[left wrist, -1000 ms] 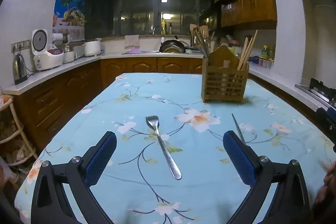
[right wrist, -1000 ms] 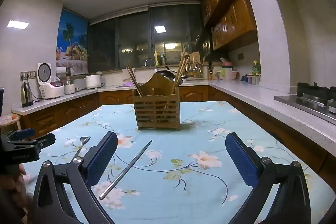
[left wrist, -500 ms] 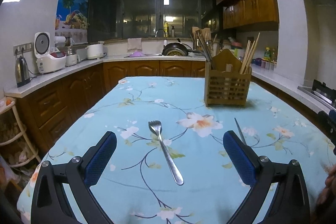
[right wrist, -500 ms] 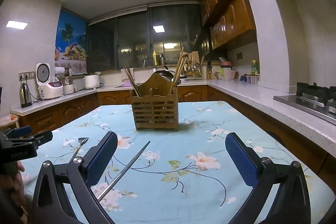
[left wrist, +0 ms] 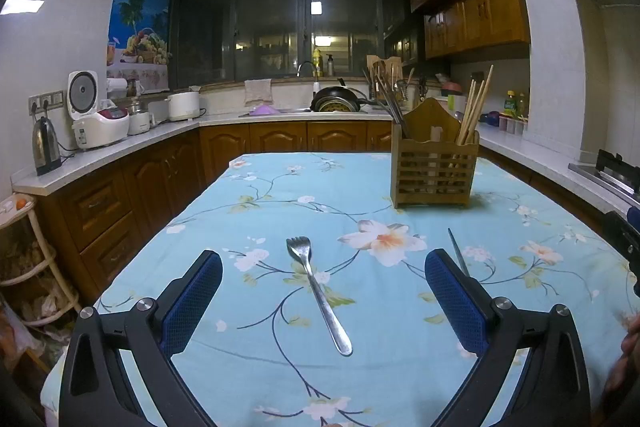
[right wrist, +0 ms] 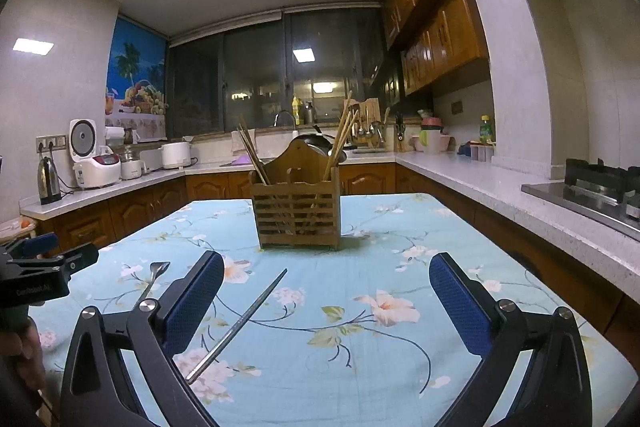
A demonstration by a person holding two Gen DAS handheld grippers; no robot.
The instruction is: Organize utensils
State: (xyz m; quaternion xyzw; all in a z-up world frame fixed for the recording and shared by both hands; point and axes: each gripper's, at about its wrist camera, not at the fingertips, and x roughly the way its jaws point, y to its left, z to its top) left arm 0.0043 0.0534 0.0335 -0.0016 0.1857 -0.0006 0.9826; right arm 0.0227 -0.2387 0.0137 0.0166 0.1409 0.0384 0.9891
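Both claws are spread wide, nothing gripped: left claw (left wrist: 323, 301) is framed over fork (left wrist: 318, 293), right claw (right wrist: 326, 303) near chopstick (right wrist: 239, 323) on tabletop (right wrist: 400, 367).

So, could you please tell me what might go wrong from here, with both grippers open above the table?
1. The fork lies flat on the soft flowered tablecloth; the left gripper may pinch cloth or skid off the thin handle.
2. The metal chopstick is thin and round, so it could roll from the right gripper.
3. The wooden holder already holds leaning chopsticks, which could block insertion.
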